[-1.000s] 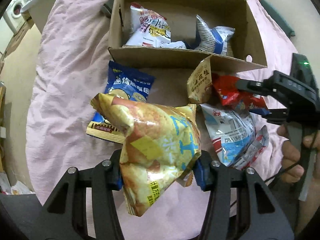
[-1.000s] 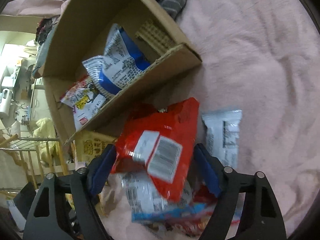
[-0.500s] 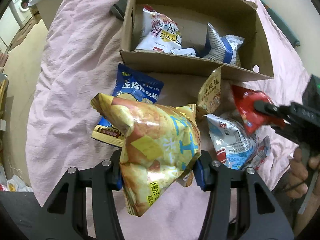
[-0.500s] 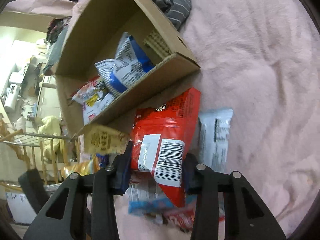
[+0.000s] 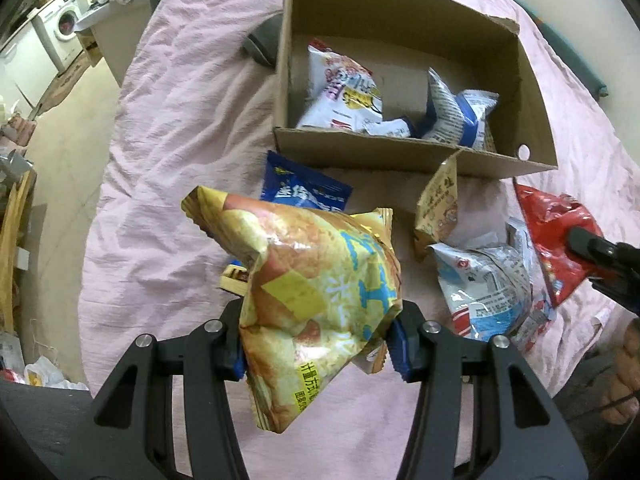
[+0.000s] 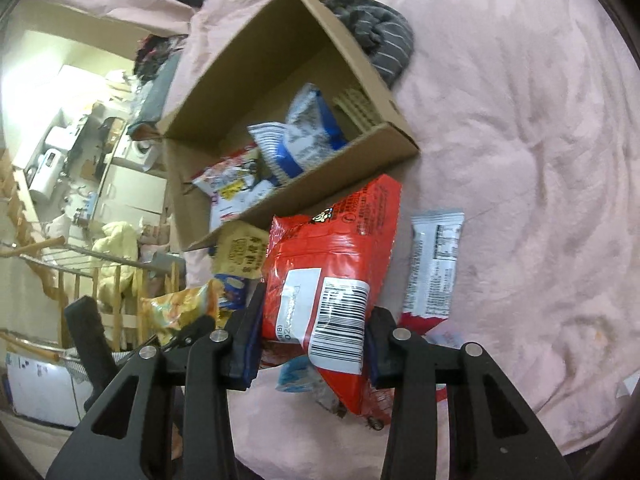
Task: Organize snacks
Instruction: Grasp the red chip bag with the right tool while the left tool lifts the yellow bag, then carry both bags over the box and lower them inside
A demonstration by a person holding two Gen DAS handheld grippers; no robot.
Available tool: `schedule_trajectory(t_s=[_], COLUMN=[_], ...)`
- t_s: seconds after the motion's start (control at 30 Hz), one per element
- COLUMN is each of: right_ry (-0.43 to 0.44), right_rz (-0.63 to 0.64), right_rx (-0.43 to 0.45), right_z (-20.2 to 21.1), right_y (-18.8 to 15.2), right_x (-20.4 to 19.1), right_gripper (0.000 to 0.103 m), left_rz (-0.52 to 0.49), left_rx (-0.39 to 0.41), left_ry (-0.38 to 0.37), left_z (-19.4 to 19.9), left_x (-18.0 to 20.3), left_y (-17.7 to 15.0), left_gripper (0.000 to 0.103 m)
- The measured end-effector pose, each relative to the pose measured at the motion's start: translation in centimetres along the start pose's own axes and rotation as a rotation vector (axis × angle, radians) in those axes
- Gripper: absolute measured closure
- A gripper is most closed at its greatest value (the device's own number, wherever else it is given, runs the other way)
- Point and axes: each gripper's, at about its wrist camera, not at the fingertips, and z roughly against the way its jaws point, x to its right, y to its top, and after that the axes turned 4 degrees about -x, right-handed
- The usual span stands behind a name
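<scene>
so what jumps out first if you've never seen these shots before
The puffy yellow snack bag fills the middle of the left wrist view, clamped in the left tool above the pink bedcover. In the right wrist view the red snack bag is pinched the same way in the right tool. Behind both sits an open cardboard box already holding a few packets.
</scene>
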Motion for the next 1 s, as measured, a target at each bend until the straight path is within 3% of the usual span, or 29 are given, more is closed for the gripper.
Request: schedule_trajectory(t_s=[0.17, 0.47, 0.73, 1.0], right_ry=[0.013, 0.047, 0.064, 0.079], right_rz=[0.049, 0.15, 0.219, 0.252], right_rx=[0.001, 0.06, 0.167, 0.228], right_z=[-0.2, 1.1, 3.1, 3.0], right_y=[-0.2, -0.5, 0.5, 3.2], right_x=[-1.2, -3.7, -5.8, -7.1], right_gripper=[0.062, 0.062, 0.062, 0.062], left_rz=[0.007, -0.04, -0.085, -0.095], left_rx=[0.021, 0.133, 0.225, 0.272], left_ry=[0.01, 0.029, 0.05, 0.074], left_z=[0.5, 3.5, 6.7, 7.4], left_x=[-0.1, 1.0, 1.3, 1.1], left_y=[0.2, 0.7, 3.9, 8.0], left_gripper=[0.054, 0.054, 0.054, 0.054])
